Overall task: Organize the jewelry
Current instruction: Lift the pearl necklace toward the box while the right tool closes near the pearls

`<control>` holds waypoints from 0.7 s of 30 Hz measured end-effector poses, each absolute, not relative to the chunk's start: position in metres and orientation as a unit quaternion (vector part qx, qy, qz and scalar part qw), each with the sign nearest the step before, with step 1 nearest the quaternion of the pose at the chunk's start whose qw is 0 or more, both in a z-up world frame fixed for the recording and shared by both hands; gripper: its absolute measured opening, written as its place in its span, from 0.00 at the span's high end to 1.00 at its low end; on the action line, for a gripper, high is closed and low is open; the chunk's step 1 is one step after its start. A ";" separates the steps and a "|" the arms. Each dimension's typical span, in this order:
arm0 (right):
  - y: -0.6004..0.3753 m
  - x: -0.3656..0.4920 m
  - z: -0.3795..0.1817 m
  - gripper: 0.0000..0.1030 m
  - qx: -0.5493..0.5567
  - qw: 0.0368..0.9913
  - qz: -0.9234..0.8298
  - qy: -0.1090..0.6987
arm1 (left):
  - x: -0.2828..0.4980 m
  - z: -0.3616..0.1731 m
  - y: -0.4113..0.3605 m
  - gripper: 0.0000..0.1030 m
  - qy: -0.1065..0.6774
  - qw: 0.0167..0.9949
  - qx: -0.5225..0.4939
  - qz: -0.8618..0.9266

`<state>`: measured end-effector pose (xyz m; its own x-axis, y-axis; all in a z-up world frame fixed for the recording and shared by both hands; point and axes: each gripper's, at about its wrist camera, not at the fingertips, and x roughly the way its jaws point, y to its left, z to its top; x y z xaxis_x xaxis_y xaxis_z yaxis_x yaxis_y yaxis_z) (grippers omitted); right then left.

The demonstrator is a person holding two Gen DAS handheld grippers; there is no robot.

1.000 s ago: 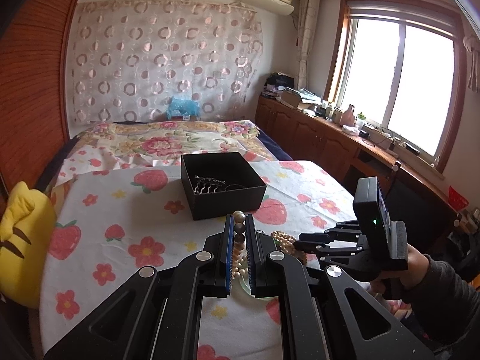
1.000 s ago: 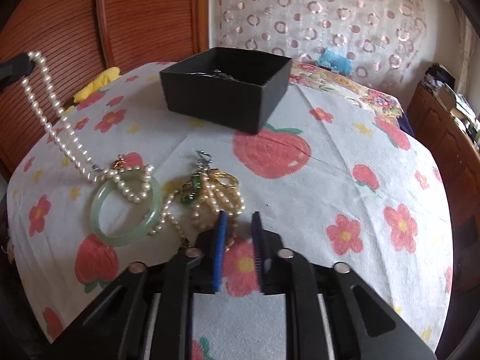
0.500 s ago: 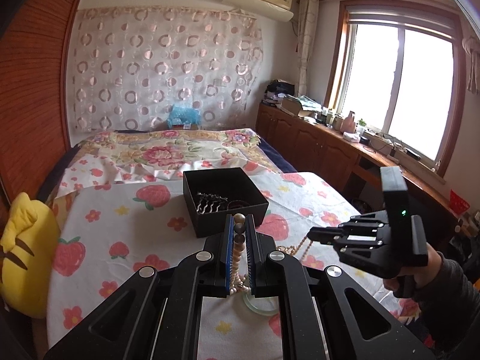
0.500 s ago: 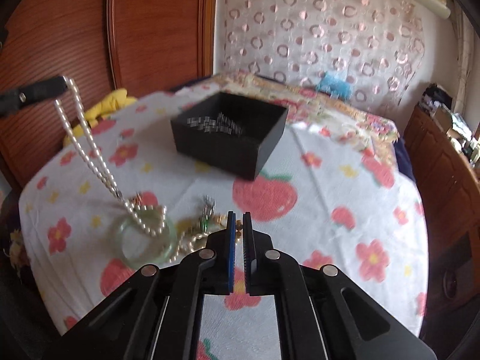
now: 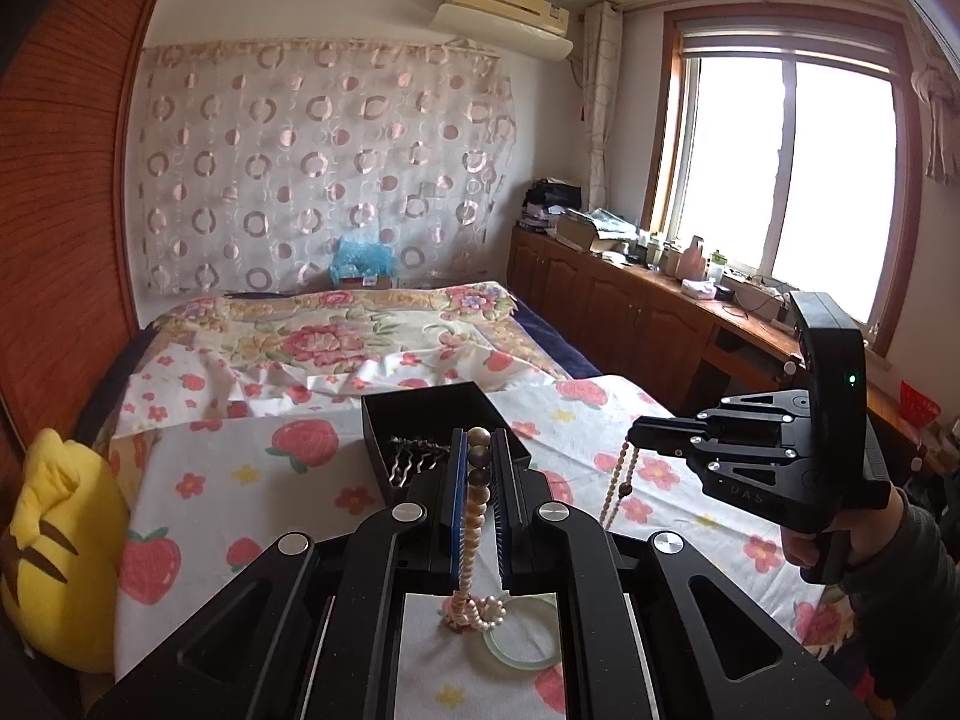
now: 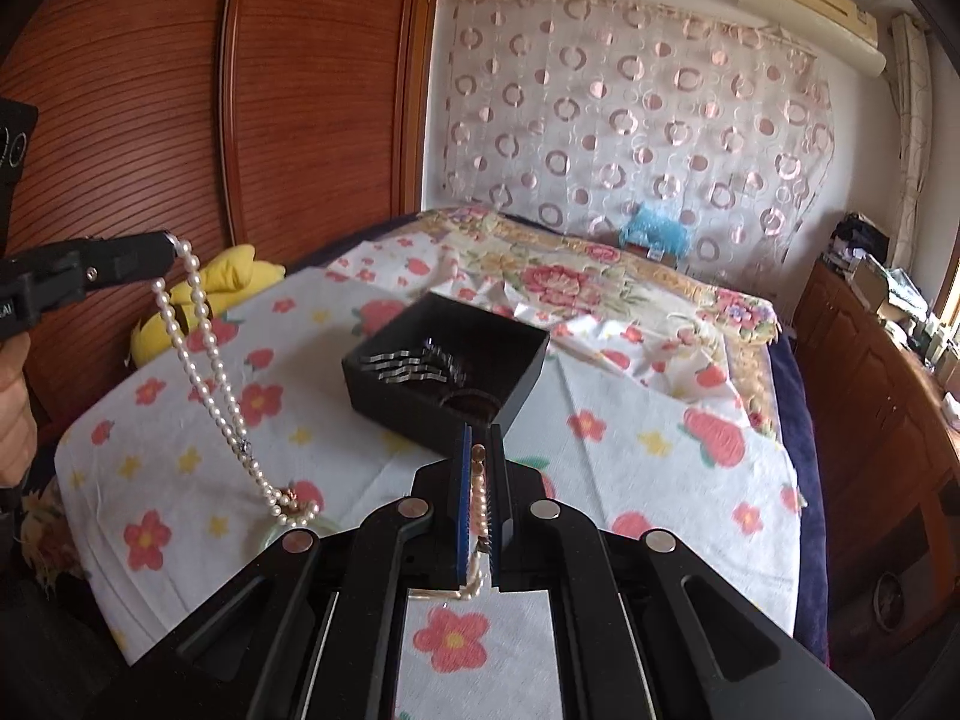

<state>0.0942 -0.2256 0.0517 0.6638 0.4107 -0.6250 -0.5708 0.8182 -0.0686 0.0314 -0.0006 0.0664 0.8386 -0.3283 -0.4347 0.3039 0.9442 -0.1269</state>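
My left gripper (image 5: 478, 450) is shut on a white pearl necklace (image 5: 471, 516) and holds it up; the strand hangs down (image 6: 207, 354) with its lower end on the cloth beside a pale green jade bangle (image 5: 521, 636). My right gripper (image 6: 478, 450) is shut on a peach bead strand (image 6: 478, 495), lifted off the cloth; it dangles from the fingertips in the left wrist view (image 5: 621, 480). The open black box (image 6: 447, 363) holds silver hairpins (image 6: 402, 363) and stands ahead of both grippers, which show from the side as well: right one (image 5: 636, 437), left one (image 6: 170, 249).
The box stands on a white cloth with strawberries and flowers (image 6: 630, 450) on a bed. A yellow plush toy (image 5: 51, 546) lies at the left edge. Wooden cabinets (image 5: 630, 312) run under the window on the right. A wooden wardrobe (image 6: 180, 120) stands on the left.
My right gripper closed on the peach bead strand and raised it off the cloth. My left gripper lifted the pearl necklace higher, leaving only its end on the cloth.
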 end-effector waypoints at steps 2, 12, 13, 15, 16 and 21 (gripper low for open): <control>-0.225 0.095 0.058 0.95 -0.130 0.906 0.271 0.300 | 0.035 0.071 -0.002 0.94 0.228 0.959 -0.023 -0.166; -0.223 0.111 0.095 0.95 -0.120 0.919 0.267 0.266 | 0.041 0.099 -0.009 0.94 0.200 0.964 -0.016 -0.172; -0.223 0.113 0.098 0.95 -0.120 0.920 0.267 0.262 | 0.042 0.102 -0.009 0.93 0.198 0.965 -0.015 -0.172; -0.222 0.117 0.106 0.95 -0.118 0.923 0.266 0.254 | 0.047 0.108 -0.012 0.93 0.195 0.966 -0.013 -0.171; -0.221 0.120 0.111 0.95 -0.117 0.924 0.265 0.250 | 0.049 0.110 -0.012 0.93 0.194 0.966 -0.012 -0.170; -0.219 0.134 0.125 0.95 -0.114 0.928 0.264 0.239 | 0.060 0.121 -0.011 0.93 0.183 0.969 -0.013 -0.165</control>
